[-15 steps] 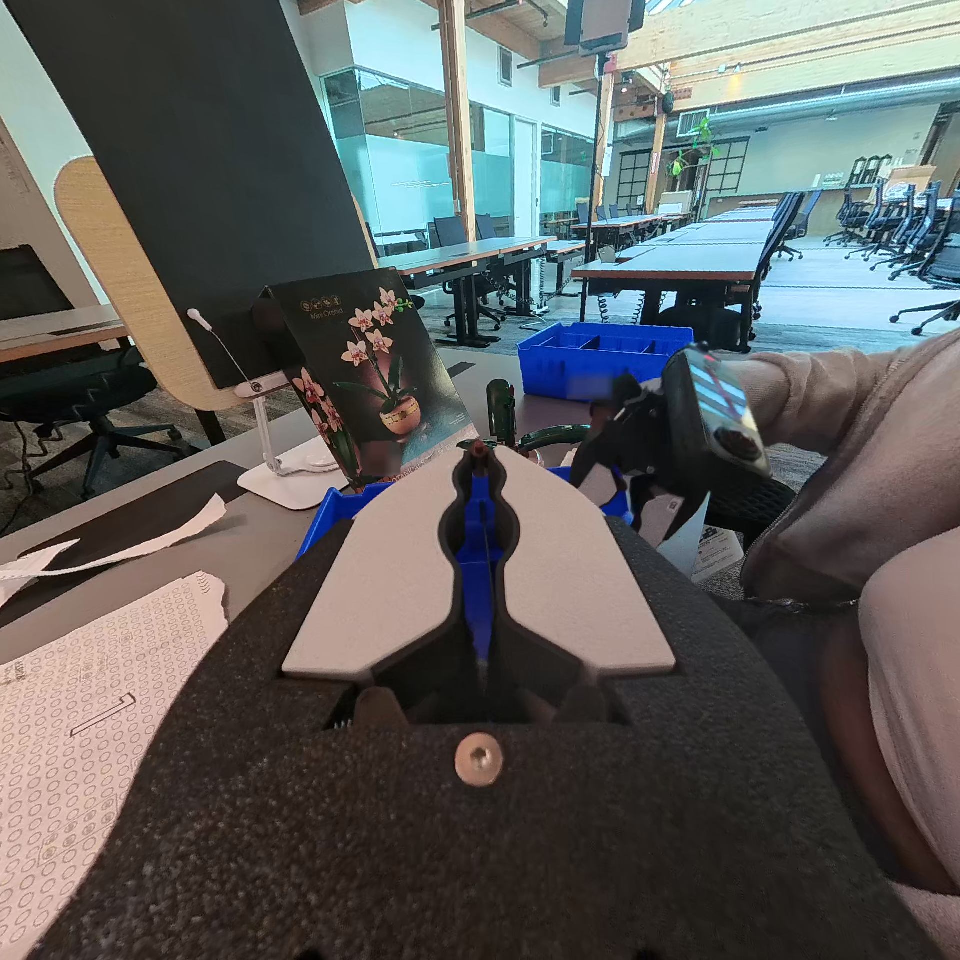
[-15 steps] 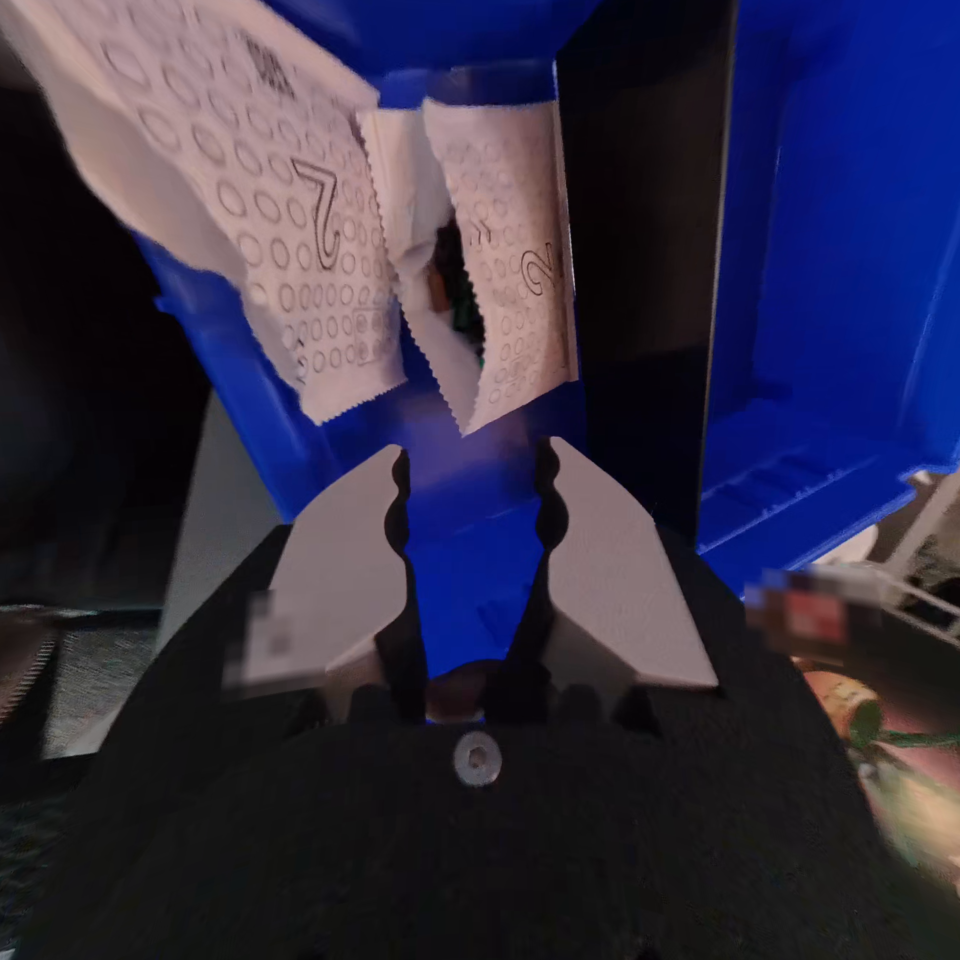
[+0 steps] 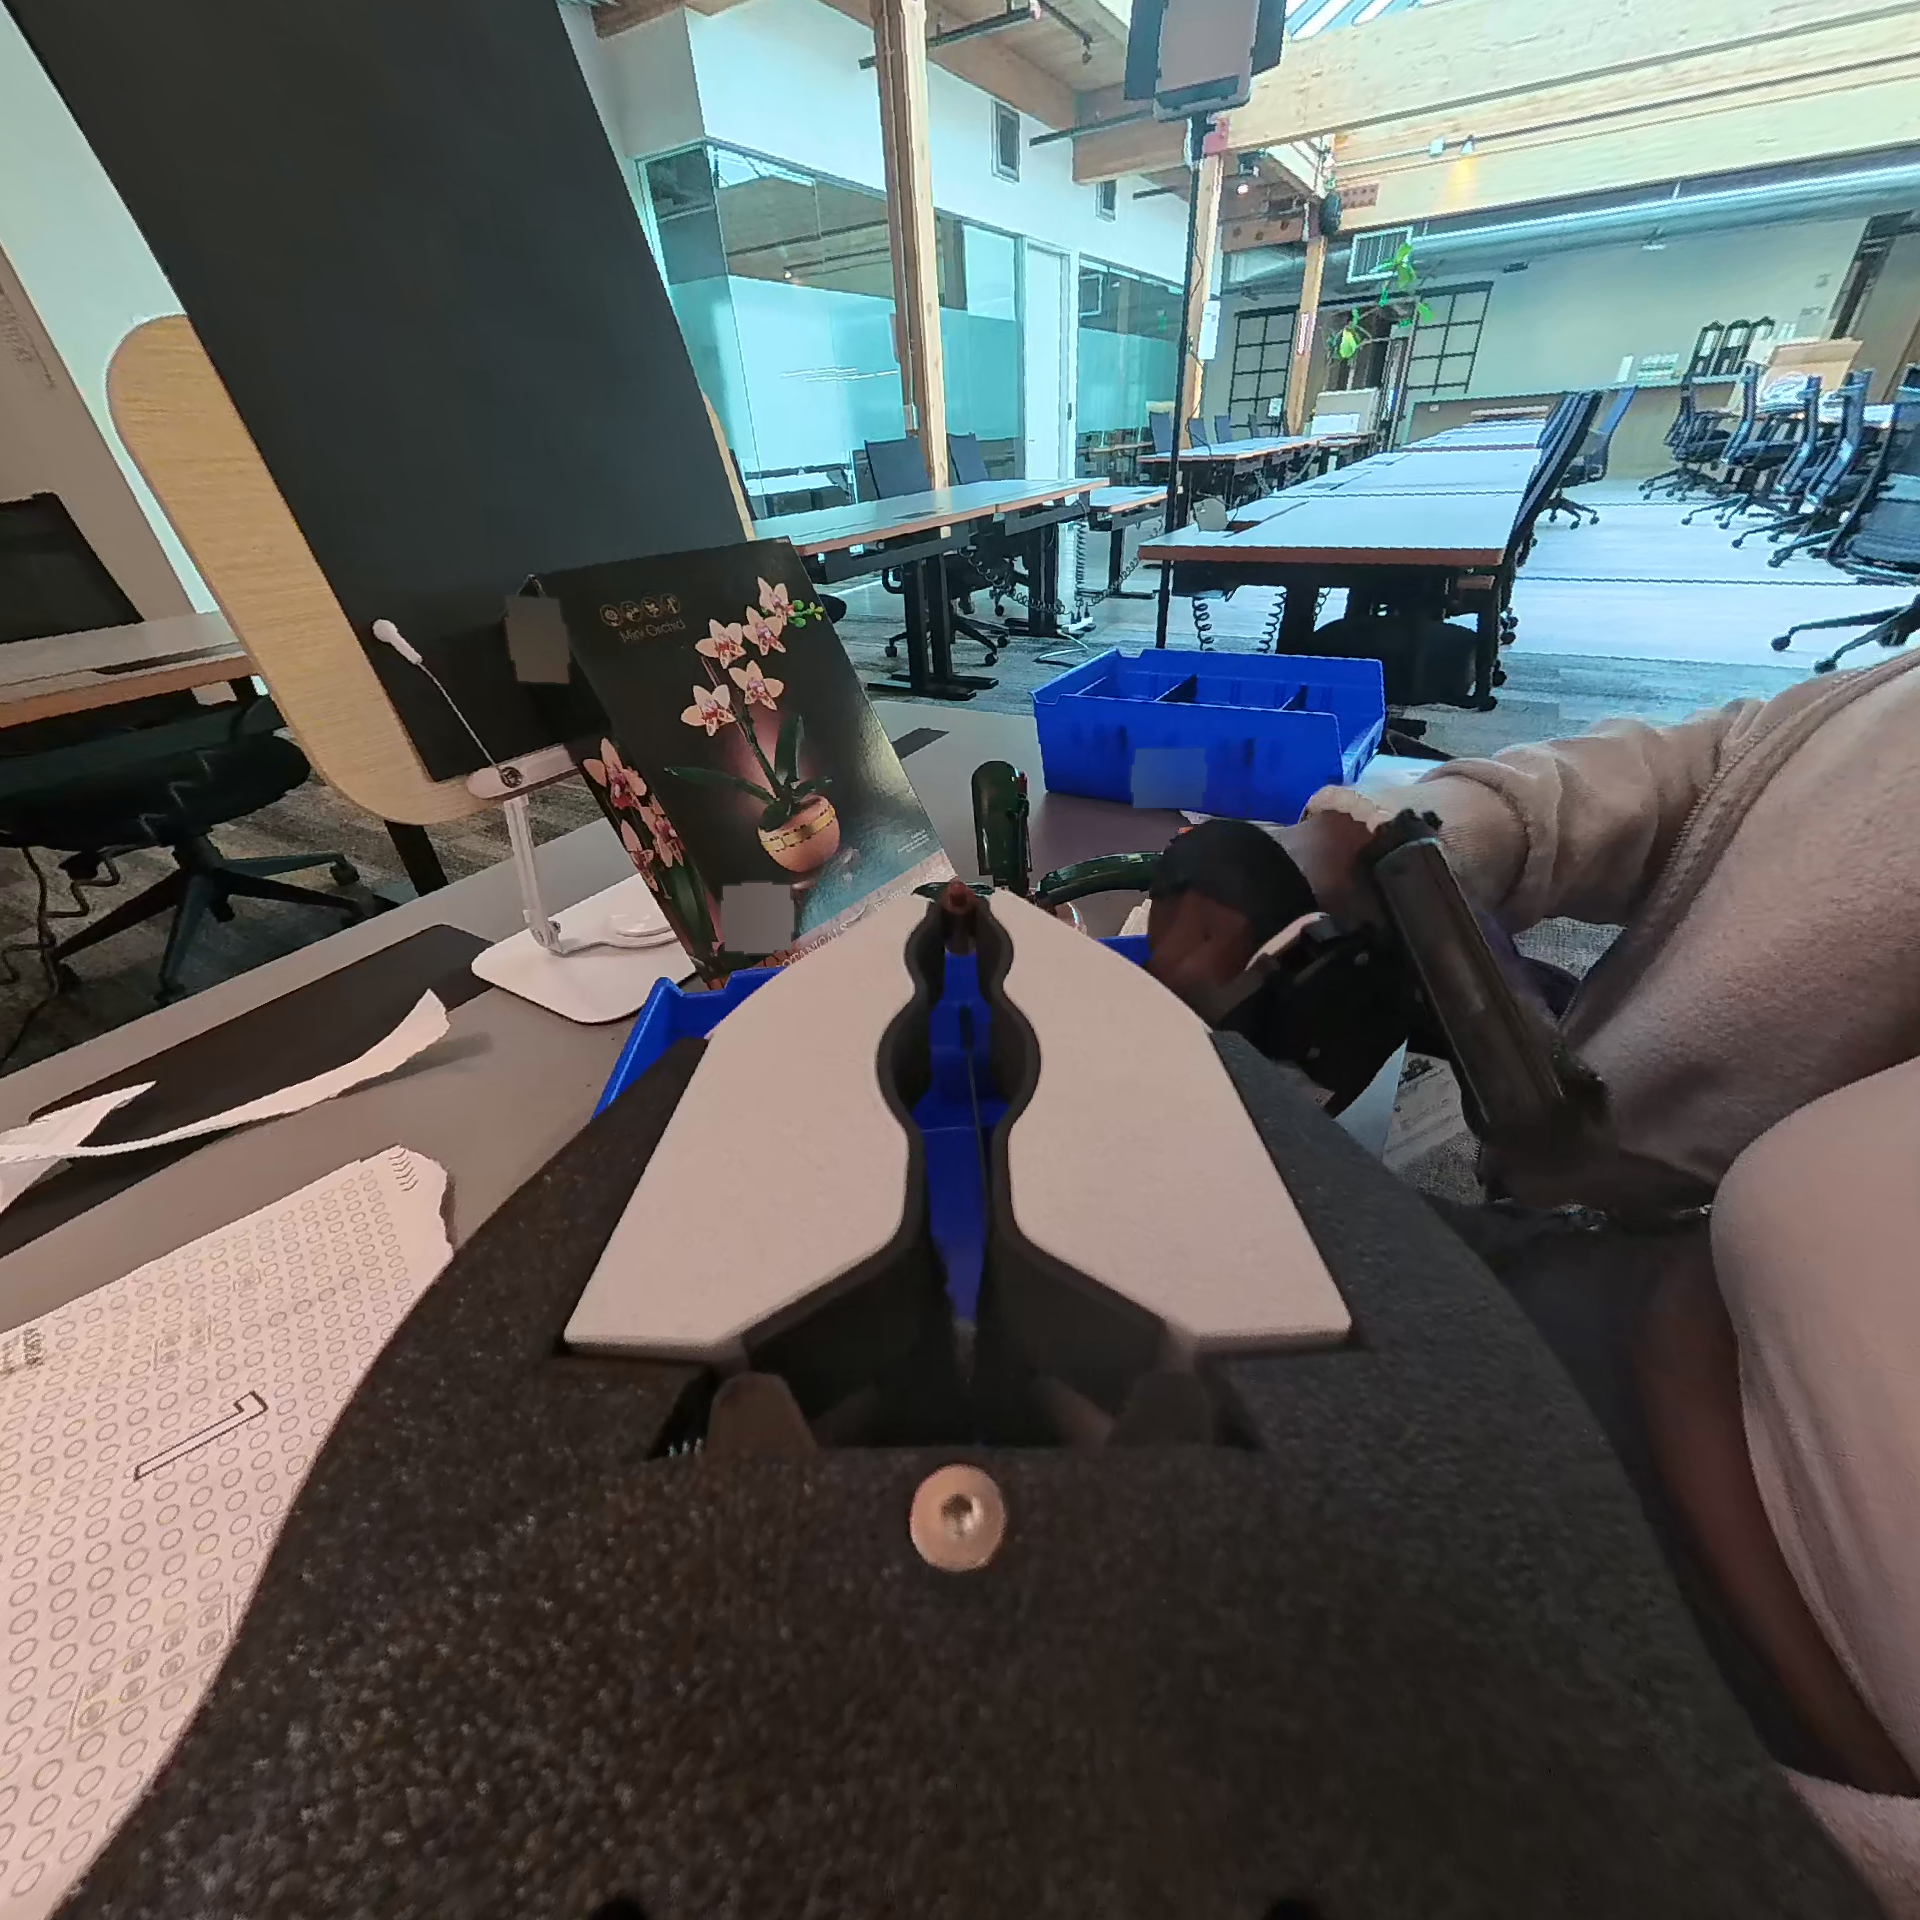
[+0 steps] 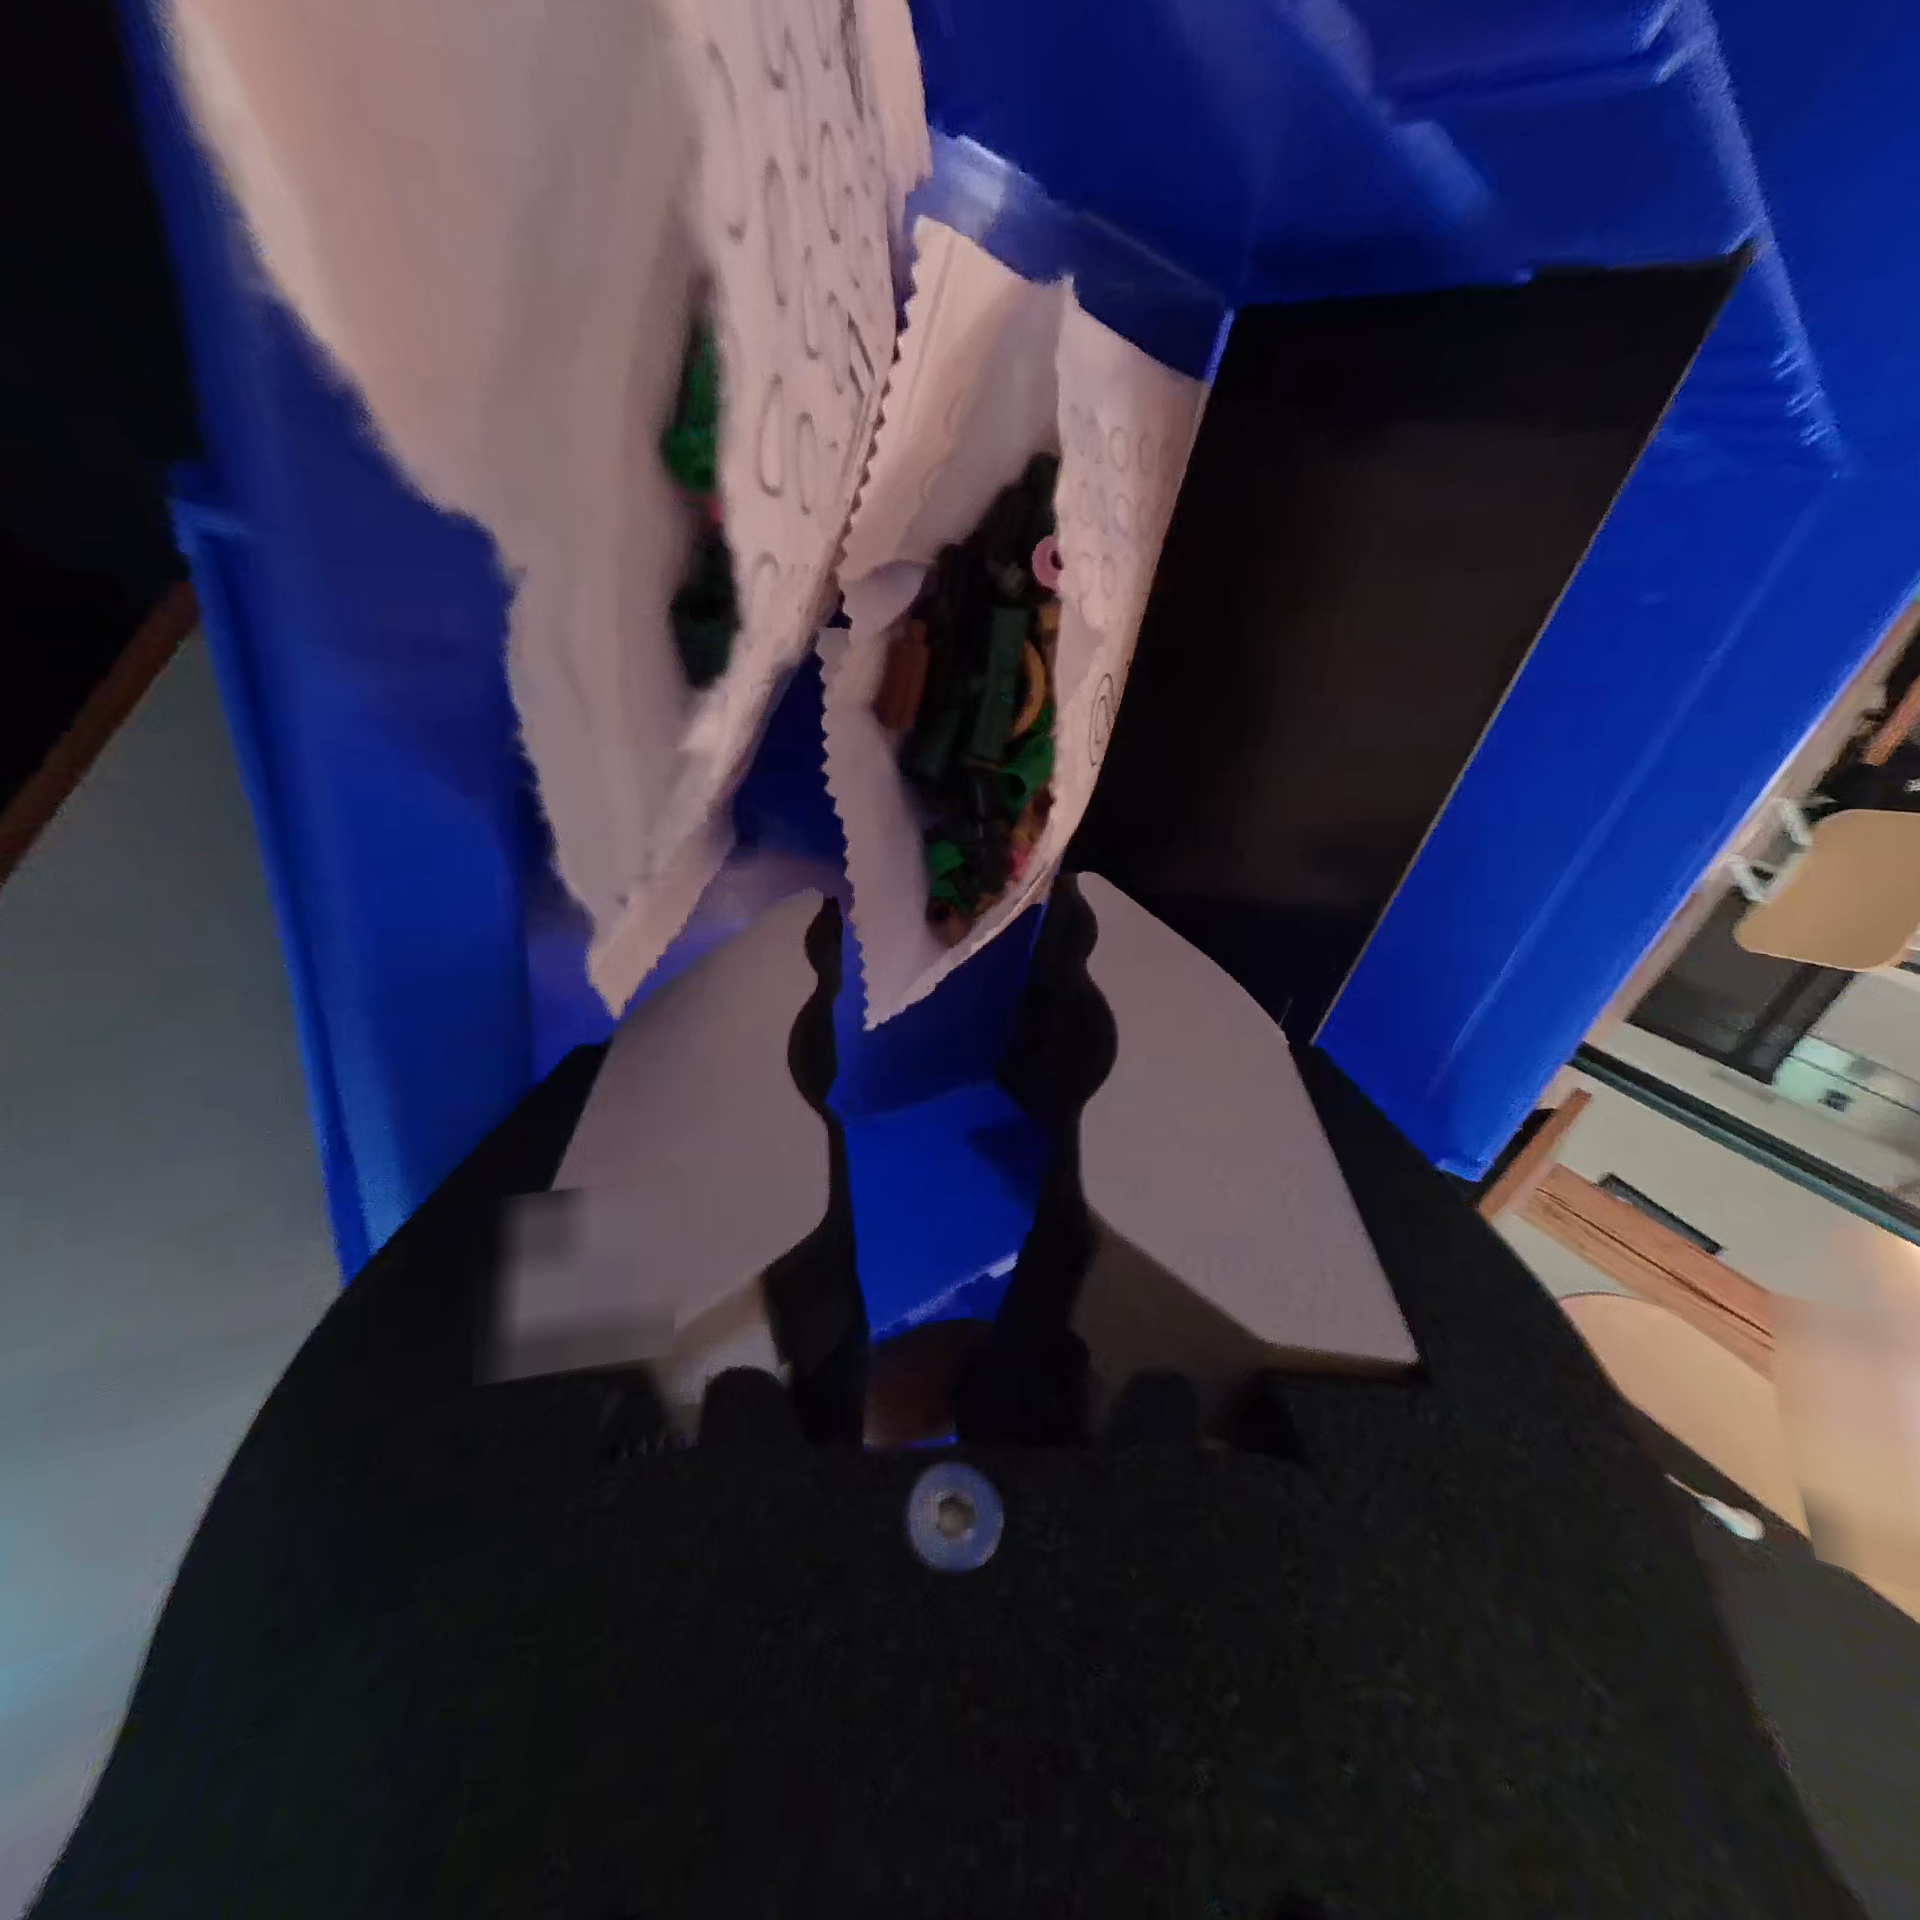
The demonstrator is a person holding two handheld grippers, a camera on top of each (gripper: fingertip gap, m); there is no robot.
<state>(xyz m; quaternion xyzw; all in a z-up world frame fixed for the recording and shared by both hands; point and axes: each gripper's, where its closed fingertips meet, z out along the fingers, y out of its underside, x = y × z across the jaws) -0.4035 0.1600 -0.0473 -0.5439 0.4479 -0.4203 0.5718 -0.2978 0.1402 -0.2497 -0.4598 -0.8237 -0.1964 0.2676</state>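
Blue bin tipped before the right gripper, jaws apart; left gripper pinches a small red piece.
Torn paper bags within: light, limp, spill-prone; best pinched at the serrated edge.

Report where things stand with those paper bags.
Done: a flat torn bag and a torn strip lie on the table. Two open bags sit in the blue bin.
In hand: the right hand-held gripper hovers open at the nearer bag's mouth. The left hand-held gripper is shut, with a small red piece at its tips.
Left: small pieces inside both bags.
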